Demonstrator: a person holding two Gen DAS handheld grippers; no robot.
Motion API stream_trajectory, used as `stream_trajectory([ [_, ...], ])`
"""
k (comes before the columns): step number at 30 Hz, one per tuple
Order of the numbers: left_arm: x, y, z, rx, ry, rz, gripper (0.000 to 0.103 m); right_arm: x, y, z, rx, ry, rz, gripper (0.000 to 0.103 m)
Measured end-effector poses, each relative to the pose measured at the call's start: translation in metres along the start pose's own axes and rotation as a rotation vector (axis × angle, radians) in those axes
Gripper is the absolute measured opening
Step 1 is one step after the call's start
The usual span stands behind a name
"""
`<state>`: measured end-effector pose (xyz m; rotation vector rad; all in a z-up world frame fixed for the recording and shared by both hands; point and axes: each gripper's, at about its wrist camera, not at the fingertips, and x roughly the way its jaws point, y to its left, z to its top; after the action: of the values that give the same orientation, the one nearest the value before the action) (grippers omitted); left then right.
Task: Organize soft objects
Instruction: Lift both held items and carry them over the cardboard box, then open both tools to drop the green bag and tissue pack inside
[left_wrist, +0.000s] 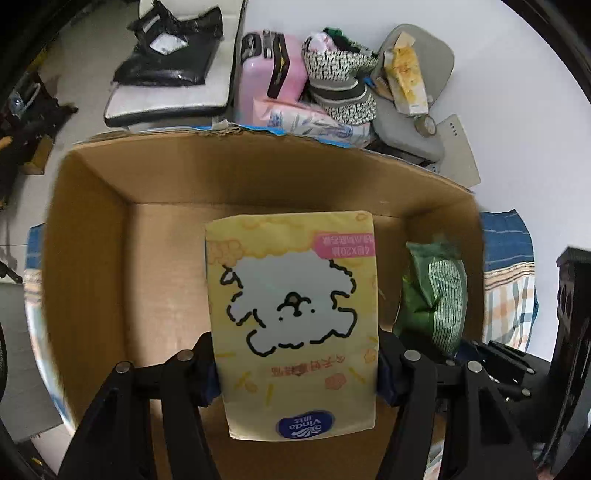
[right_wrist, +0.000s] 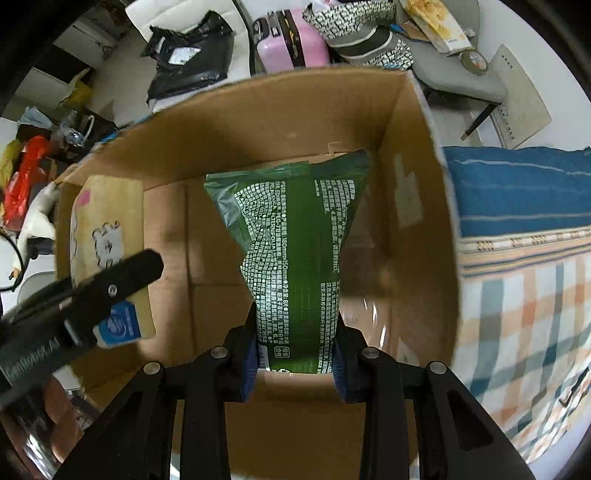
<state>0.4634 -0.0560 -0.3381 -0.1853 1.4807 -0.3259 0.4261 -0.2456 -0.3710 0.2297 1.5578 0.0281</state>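
Grippers hang over the cardboard box (left_wrist: 258, 173) for packing: left gripper (left_wrist: 295, 373) clamps the yellow tissue pack (left_wrist: 291, 317), right gripper (right_wrist: 295, 362) pinches the green wipes pack (right_wrist: 295, 240).

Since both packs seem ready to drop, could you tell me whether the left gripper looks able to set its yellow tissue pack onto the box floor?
Probably yes. The left gripper holds the yellow tissue pack over bare cardboard box floor; the green pack hangs apart, to its right.
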Motion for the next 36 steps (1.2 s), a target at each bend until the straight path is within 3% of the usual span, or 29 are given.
stream_trajectory([
  [9, 0.037, -0.01, 0.02, 0.054, 0.056, -0.003, 0.06, 0.035, 0.01, 0.037, -0.003, 0.016, -0.053, 0.034],
  [13, 0.042, -0.016, 0.022, 0.083, 0.046, 0.042, 0.061, 0.045, 0.016, 0.046, -0.025, 0.027, -0.077, 0.035],
  [17, 0.045, -0.011, 0.025, 0.046, 0.065, 0.081, 0.061, 0.053, 0.017, 0.053, -0.025, 0.035, -0.075, 0.038],
  [19, 0.045, -0.009, 0.025, 0.044, 0.065, 0.109, 0.062, 0.052, 0.018, 0.057, -0.025, 0.023, -0.075, 0.051],
  [25, 0.028, -0.009, 0.017, 0.053, 0.016, 0.171, 0.085, 0.037, 0.03, 0.043, -0.044, 0.028, -0.065, 0.065],
  [29, 0.013, -0.011, 0.008, 0.064, -0.003, 0.191, 0.094, 0.022, 0.039, 0.033, -0.064, 0.013, -0.076, 0.09],
  [32, 0.0, -0.008, -0.002, 0.049, -0.024, 0.19, 0.097, 0.0, 0.029, 0.009, -0.064, 0.003, -0.072, 0.094],
  [33, -0.005, -0.006, -0.006, 0.042, -0.031, 0.19, 0.097, -0.004, 0.029, 0.003, -0.063, 0.001, -0.074, 0.101],
  [36, -0.022, -0.005, -0.023, 0.037, -0.062, 0.199, 0.097, -0.018, 0.031, -0.016, -0.07, -0.024, -0.074, 0.103],
])
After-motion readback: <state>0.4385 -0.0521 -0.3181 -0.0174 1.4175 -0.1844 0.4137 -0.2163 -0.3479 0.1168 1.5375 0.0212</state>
